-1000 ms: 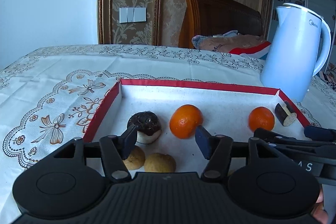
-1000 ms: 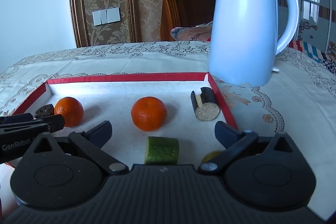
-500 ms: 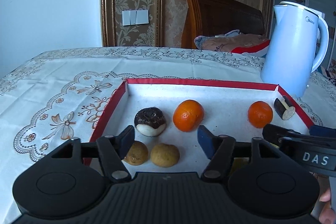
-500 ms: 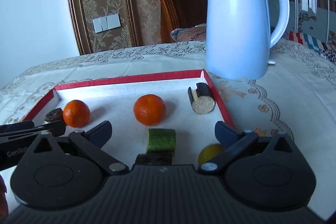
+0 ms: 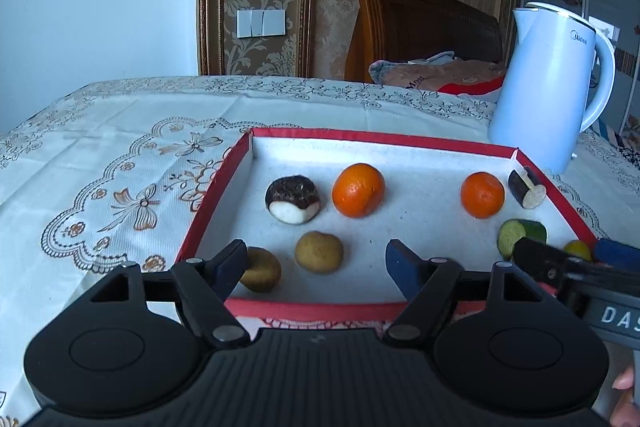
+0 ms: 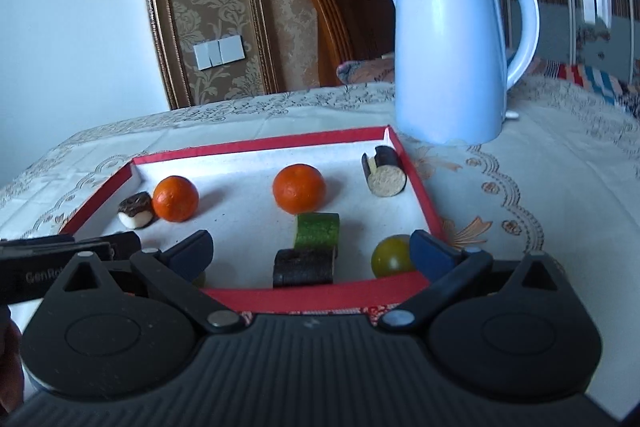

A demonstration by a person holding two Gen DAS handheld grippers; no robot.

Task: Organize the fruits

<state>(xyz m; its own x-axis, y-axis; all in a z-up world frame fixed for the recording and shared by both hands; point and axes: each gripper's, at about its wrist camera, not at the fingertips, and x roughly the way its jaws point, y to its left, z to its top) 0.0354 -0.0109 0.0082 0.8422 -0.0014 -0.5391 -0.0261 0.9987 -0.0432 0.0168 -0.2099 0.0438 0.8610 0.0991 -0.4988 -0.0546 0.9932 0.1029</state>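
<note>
A red-rimmed white tray [image 5: 372, 141] [image 6: 264, 147] holds two oranges [image 5: 358, 190] [image 5: 482, 195], a dark mangosteen half [image 5: 293, 199], two brown round fruits [image 5: 319, 251] [image 5: 260, 269], an eggplant piece [image 5: 527, 187], a cucumber piece [image 5: 520, 233] and a yellow-green fruit [image 6: 391, 255]. A dark piece [image 6: 304, 267] lies by the near rim. My left gripper [image 5: 316, 263] is open and empty over the tray's near left. My right gripper [image 6: 310, 253] is open and empty over the near right.
A white electric kettle [image 5: 548, 107] [image 6: 452, 47] stands on the lace tablecloth just behind the tray's far right corner. A wooden chair back [image 5: 424, 23] and wall lie beyond the table. Cloth [image 5: 100, 155] stretches left of the tray.
Both grippers have drawn back toward me and risen, so the tray's near rim and the near fruits now show. Both stay open and empty.
</note>
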